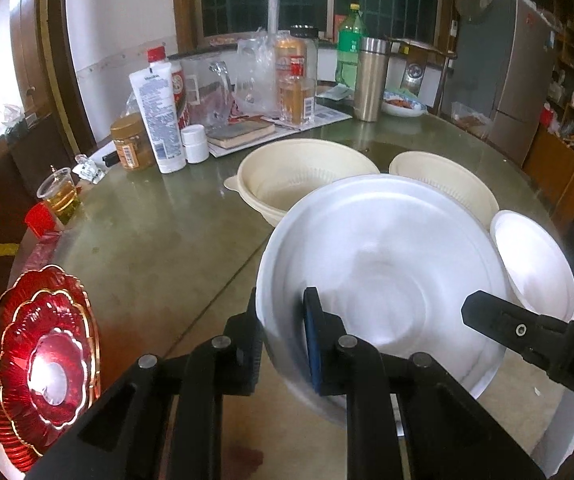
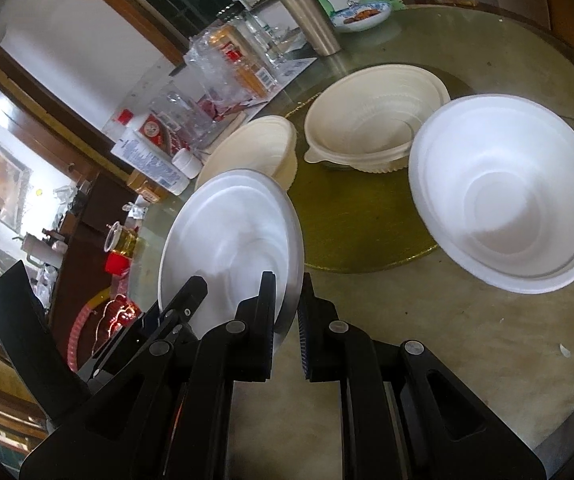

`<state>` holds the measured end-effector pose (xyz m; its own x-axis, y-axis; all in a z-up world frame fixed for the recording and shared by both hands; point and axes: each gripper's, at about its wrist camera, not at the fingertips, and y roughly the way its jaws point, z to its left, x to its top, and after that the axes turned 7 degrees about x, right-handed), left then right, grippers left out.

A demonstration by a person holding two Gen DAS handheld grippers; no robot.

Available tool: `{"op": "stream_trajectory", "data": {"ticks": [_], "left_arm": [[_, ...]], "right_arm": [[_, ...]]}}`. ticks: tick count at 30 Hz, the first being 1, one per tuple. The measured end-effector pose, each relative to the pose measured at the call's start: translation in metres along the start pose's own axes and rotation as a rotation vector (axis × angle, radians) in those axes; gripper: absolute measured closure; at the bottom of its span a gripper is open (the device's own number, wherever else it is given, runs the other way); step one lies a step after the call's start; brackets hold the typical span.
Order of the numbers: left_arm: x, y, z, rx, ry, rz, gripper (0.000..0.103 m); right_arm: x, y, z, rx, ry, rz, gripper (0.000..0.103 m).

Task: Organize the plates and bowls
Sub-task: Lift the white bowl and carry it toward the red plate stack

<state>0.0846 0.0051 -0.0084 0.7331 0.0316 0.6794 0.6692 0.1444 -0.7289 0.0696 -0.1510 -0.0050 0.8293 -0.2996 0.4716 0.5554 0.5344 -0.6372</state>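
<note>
A large white foam bowl is held between both grippers, tilted and slightly blurred. My left gripper is shut on its left rim, and shows in the right wrist view as a dark finger at that edge. My right gripper is shut on the opposite rim; its finger reaches in from the right. A second white bowl sits on the table to the right. Two cream ribbed bowls stand behind.
A stack of red scalloped plates with gold edges lies at the near left. Bottles, jars, a lotion tube, a steel tumbler and a plastic cup of amber liquid crowd the back and left of the round glass table.
</note>
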Motion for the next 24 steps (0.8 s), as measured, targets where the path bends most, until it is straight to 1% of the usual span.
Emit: {"op": "stream_trajectory", "data": {"ticks": [9, 24], "left_arm": [[-0.005, -0.019, 0.015, 0.004, -0.028, -0.042, 0.086], [-0.017, -0.041, 0.054, 0.027, -0.106, -0.082, 0.085]], "right_arm": [[-0.008, -0.009, 0.020, 0.028, -0.051, -0.022, 0.093], [-0.025, -0.008, 0.060, 0.078, -0.155, -0.016, 0.093]]}}
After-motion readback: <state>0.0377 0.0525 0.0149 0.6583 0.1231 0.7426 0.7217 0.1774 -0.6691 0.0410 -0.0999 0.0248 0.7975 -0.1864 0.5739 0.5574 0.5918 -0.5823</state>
